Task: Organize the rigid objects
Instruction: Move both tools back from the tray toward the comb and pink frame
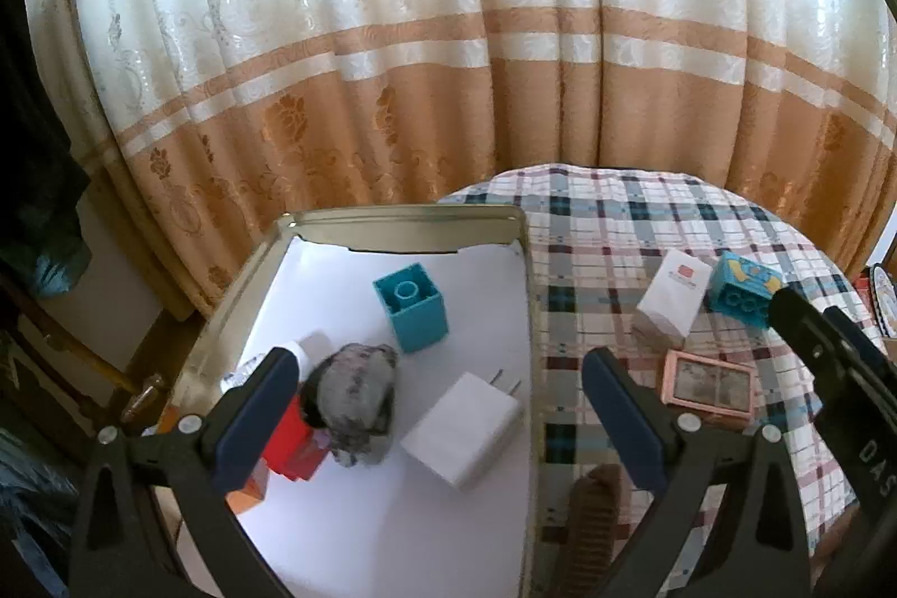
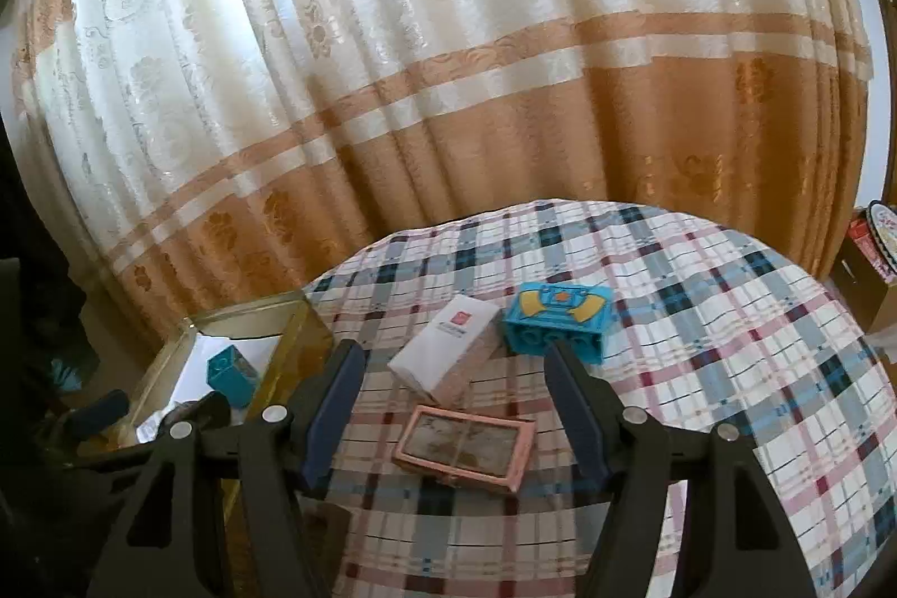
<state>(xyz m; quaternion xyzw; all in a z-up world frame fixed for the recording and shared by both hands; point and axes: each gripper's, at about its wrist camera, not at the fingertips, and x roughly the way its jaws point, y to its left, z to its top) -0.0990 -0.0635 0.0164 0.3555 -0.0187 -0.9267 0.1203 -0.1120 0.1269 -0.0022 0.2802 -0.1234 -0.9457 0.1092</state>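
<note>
My left gripper (image 1: 443,413) hangs open over a gold-rimmed tray (image 1: 527,295) lined in white. In the tray lie a teal block (image 1: 412,312), a grey stone-like lump (image 1: 353,407), a white charger (image 1: 462,427) and a red block (image 1: 286,441). Nothing is held between the left fingers. My right gripper (image 2: 457,410) is open above the plaid tablecloth (image 2: 729,374), its fingers either side of a pink framed tile (image 2: 465,446) without touching it. Beyond the tile lie a white box (image 2: 443,346) and a blue printed block (image 2: 560,323).
A brown object (image 1: 594,503) lies on the cloth by the tray's right rim. An orange item (image 1: 252,491) sits half hidden under the left finger. A patterned curtain (image 2: 448,93) hangs close behind the round table. Boxes (image 2: 874,262) stand at the far right.
</note>
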